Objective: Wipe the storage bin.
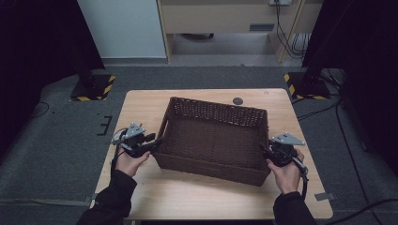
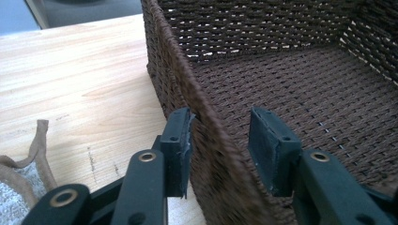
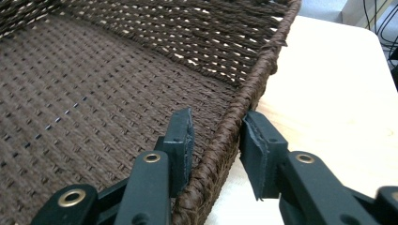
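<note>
Left tongs, high view: left tongs [image 1: 157, 142] at the left short wall of the basket [image 1: 213, 140], hand low at the near-left corner, forearm in from below.
Right tongs, high view: right tongs [image 1: 266, 151] at the right short wall, equally near; basket mid-table [image 1: 141, 108], long axis across, slightly skewed.
Left gripper view: jaws astride the wall of the basket [image 2: 206, 136], outer pad touching, inner pad clear with a gap; not clamped, nothing held.
Right gripper view: jaws either side of the rim of the basket [image 3: 234, 136], small gaps both sides; partly open, no grip yet.
Pose: both pointing inward, near level, wrists mirrored.
Next, likely: squeeze both, then lift together.
</note>
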`<state>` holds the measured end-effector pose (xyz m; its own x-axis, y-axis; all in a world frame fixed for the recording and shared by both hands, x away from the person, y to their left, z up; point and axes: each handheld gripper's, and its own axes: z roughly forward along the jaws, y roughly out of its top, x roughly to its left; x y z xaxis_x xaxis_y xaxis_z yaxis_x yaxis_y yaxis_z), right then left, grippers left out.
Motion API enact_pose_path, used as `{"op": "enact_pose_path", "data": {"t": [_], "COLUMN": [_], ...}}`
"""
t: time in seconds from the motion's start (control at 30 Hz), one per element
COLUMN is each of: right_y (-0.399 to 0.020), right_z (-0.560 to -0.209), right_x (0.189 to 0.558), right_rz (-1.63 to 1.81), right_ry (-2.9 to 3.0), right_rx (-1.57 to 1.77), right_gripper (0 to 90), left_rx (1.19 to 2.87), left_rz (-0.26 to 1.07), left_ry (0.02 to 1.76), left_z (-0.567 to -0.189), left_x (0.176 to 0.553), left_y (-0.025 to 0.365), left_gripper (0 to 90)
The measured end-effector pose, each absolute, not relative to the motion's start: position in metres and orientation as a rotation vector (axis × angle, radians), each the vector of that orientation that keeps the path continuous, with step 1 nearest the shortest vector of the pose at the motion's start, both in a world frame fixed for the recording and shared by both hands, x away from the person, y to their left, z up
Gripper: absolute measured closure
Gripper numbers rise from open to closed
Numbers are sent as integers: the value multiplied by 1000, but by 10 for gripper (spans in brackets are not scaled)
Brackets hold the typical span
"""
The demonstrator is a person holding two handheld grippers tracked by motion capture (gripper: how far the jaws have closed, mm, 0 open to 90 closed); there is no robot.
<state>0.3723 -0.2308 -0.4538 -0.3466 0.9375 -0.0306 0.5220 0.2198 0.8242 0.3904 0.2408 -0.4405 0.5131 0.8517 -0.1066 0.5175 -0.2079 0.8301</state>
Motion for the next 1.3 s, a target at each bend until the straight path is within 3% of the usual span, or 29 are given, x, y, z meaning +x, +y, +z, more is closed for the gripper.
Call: {"op": "enact_pose_path", "data": {"t": [0.13, 0.33, 0.57, 0.8, 0.9, 1.0, 1.3], "right_y": [-234, -239, -239, -235, -235, -235, -239], "right_z": [-455, -449, -437, -449, -457, -462, -458], "right_x": [376, 372, 368, 376, 380, 383, 380], "right_rz": [1032, 1083, 1155, 1091, 1037, 1012, 971], "right_ry": [1960, 1921, 1875, 1904, 1935, 1945, 1909], "right_rx": [1339, 1345, 1340, 1366, 1376, 1401, 1453], "right_gripper": [647, 525, 485, 469, 506, 564, 738], "left_rx": [1903, 1885, 1892, 1884, 1892, 1916, 1864], "left_rz": [466, 441, 425, 394, 402, 462, 501], "left_ry": [1124, 1149, 1149, 1145, 1130, 1082, 1077], "left_z": [-445, -447, -446, -447, -447, -444, -432], "left_x": [387, 378, 360, 351, 352, 350, 346], "left_y": [236, 233, 226, 223, 223, 223, 249], "left_gripper": [650, 648, 622, 595, 577, 490, 407]}}
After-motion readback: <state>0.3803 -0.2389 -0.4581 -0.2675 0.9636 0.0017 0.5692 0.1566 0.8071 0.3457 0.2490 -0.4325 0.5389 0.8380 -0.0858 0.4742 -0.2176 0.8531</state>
